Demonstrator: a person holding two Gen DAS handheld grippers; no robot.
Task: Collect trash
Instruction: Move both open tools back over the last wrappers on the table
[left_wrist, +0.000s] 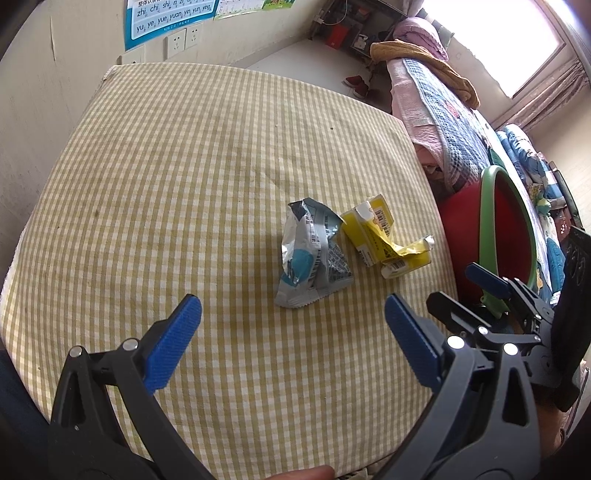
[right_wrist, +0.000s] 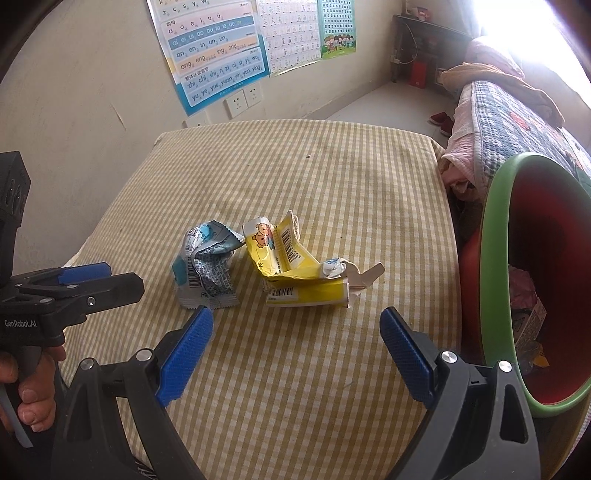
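Toward the table's (right_wrist: 332, 166) right edge, silver wrapper (right_wrist: 205, 271) and yellow carton (right_wrist: 295, 273) are lying just apart; left gripper (left_wrist: 293, 325) and right gripper (right_wrist: 297, 328) are hovering spread, holding nothing.

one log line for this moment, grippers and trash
left gripper open, empty | right gripper open, empty | silver-blue wrapper and crushed yellow carton on checked tablecloth | red bin at right
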